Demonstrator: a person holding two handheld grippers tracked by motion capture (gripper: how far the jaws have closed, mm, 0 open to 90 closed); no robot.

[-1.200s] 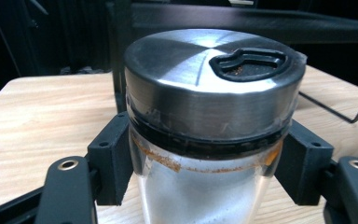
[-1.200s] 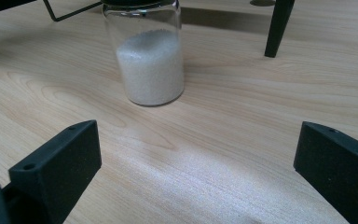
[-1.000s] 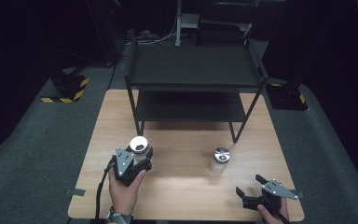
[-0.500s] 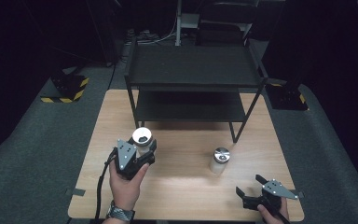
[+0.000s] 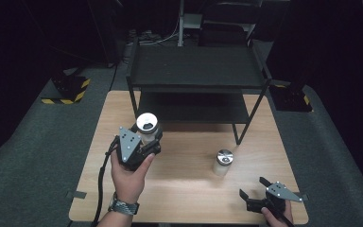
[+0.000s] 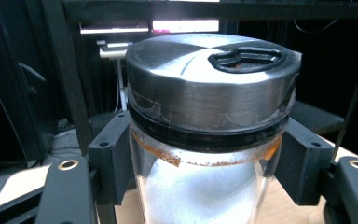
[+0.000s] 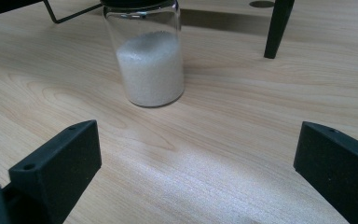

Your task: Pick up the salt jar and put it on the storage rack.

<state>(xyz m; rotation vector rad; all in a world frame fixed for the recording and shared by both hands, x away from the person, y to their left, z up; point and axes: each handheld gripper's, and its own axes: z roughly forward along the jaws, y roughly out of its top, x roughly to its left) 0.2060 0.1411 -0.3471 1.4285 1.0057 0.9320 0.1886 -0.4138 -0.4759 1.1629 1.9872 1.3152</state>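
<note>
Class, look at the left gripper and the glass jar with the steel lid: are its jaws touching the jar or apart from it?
Touching. In the left gripper view, the left gripper has both black jaws pressed against the glass sides of the jar, just below its lid.

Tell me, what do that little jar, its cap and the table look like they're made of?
The jar looks like clear glass: white grains show through it. Its cap seems brushed metal, grey with a soft sheen, over a black ring. The table looks like pale wood or laminate, matte with grain lines.
</note>
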